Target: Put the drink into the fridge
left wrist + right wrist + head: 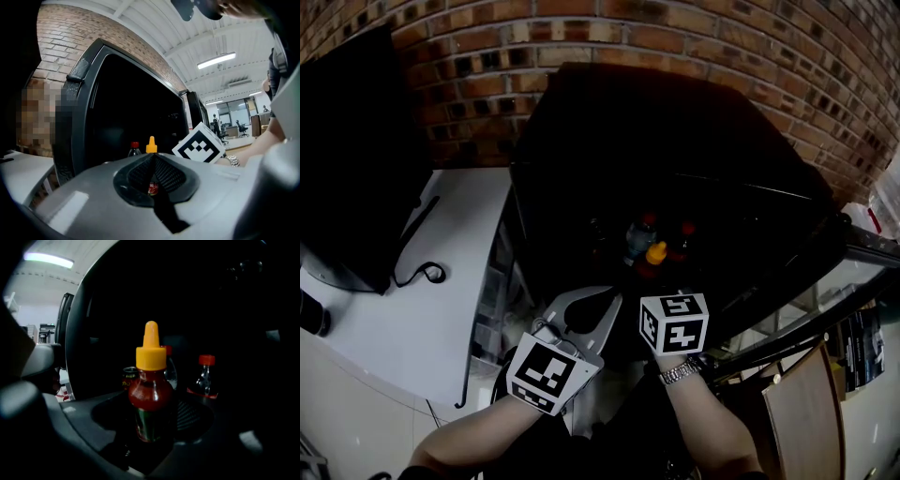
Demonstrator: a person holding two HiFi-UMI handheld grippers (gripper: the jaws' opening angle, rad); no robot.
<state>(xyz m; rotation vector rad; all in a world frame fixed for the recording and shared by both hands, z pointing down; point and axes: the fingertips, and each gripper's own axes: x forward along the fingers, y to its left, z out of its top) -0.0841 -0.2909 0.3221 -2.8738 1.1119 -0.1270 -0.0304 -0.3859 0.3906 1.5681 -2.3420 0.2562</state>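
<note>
"What was the place like?"

"A brick wall (694, 37) ran behind a black fridge (675, 150) that stood open, with a white table (412, 300) to its left."

"And the grippers?"

"The left gripper (152, 159) had its jaws pressed together on nothing. The right gripper (150, 423) was clamped around the drink (150, 394), a red bottle with a yellow cap, held upright before the fridge's dark interior."

"Anything inside?"

"A red-capped bottle (205, 376) and a dark can (130, 377), both beyond the drink."
</note>
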